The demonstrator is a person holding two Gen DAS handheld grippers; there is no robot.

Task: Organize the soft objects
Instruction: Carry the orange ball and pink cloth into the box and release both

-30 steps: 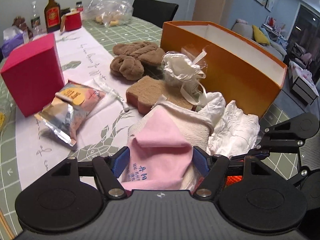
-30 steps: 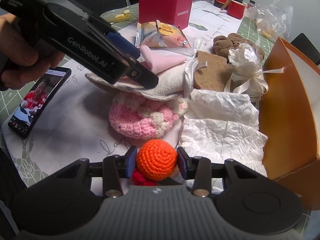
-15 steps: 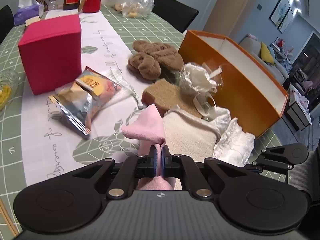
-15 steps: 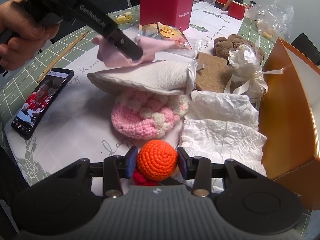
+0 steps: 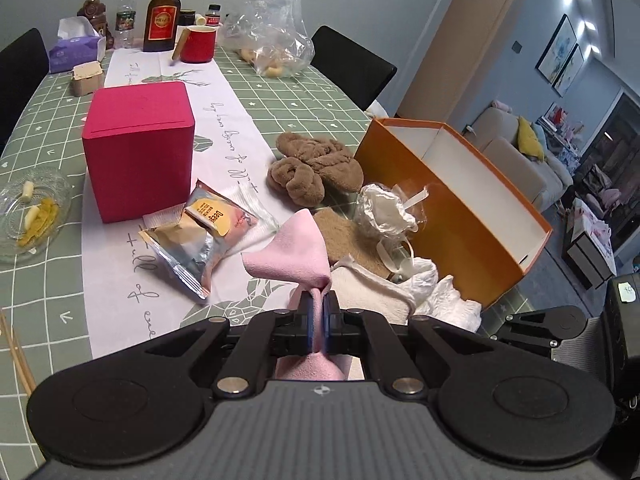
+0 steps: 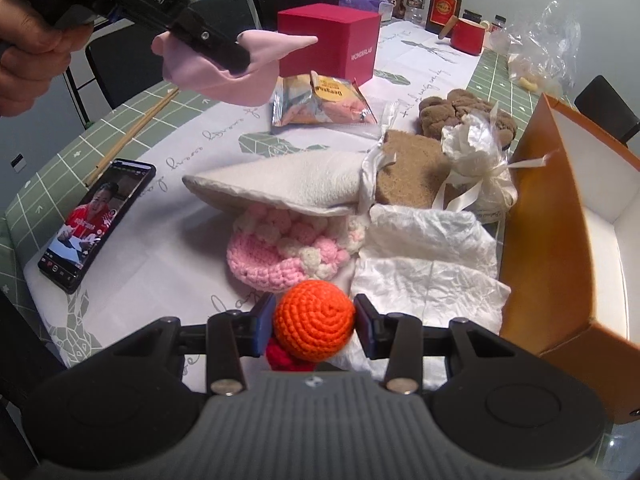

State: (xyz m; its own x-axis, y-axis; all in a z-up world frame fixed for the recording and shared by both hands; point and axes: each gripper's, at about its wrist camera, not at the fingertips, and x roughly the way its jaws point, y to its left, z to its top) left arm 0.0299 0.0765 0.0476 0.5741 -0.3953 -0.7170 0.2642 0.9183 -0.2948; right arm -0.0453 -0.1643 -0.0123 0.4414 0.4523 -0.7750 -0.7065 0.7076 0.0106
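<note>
My left gripper (image 5: 319,322) is shut on a pink cloth (image 5: 294,252) and holds it in the air above the table; the right wrist view shows the same cloth (image 6: 240,76) hanging from that gripper (image 6: 234,58) at the upper left. My right gripper (image 6: 315,328) is shut on an orange crochet ball (image 6: 315,326) low over the table. A cream pouch (image 6: 296,186), a pink crochet piece (image 6: 280,256), white crumpled cloths (image 6: 428,260), a brown sponge (image 6: 408,172), a white ribboned bundle (image 6: 478,160) and a brown plush (image 5: 316,166) lie beside the open orange box (image 5: 456,208).
A red cube box (image 5: 140,148), a snack packet (image 5: 204,236), a phone (image 6: 92,220), chopsticks (image 6: 136,130) and a glass dish (image 5: 32,216) lie on the table. Bottles, a red mug (image 5: 198,44) and a plastic bag (image 5: 276,32) stand at the far end. Black chairs surround it.
My left gripper closed on the pink cloth and lifted it off the cream pouch, up and to the left. The right gripper kept still with the orange ball.
</note>
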